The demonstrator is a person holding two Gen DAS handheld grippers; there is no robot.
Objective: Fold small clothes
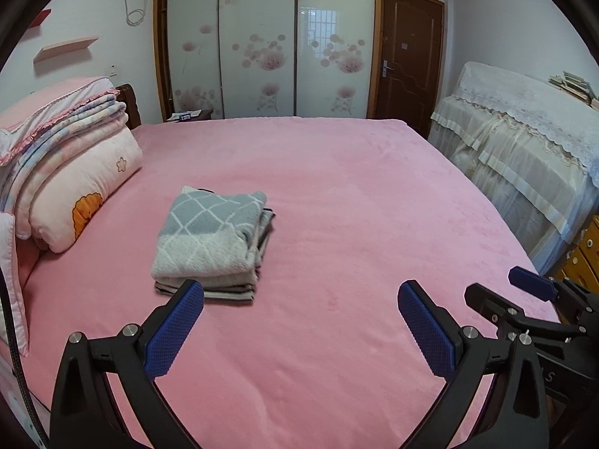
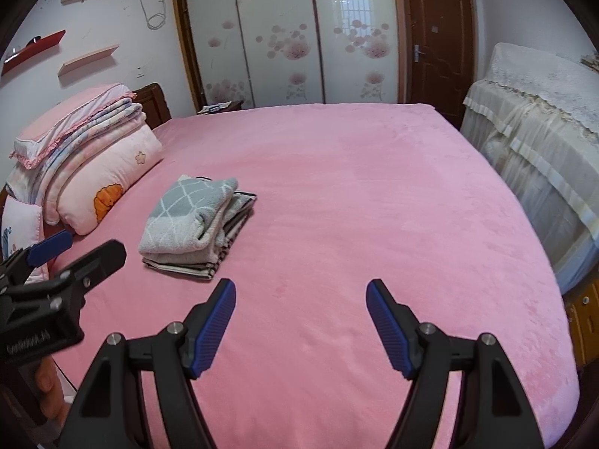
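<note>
Nearest us, the left gripper [image 1: 301,321] hangs spread wide over the bed [image 1: 355,205], nothing between its blue pads [image 1: 176,331] — released, and clear of any cloth. Just to its right the right gripper [image 2: 301,318] matches it: jaws apart, empty, tilted down at bare pink sheet. We read both as parked above the mattress because there is no garment under them to pinch.

Outward and to the left lies the stack [image 1: 213,241]: a grey diamond-patterned piece folded on top, striped pieces beneath, edges roughly squared. It sits near the left gripper's left finger in that view, yet untouched by it. We judge it was set off to the side to leave the middle of the bed free as a folding surface.

Further left the bedding [image 1: 71,172] is piled against the headboard, out of the way. No unfolded clothes show on the sheet — so the folding looks done, or the next piece is out of sight.
</note>
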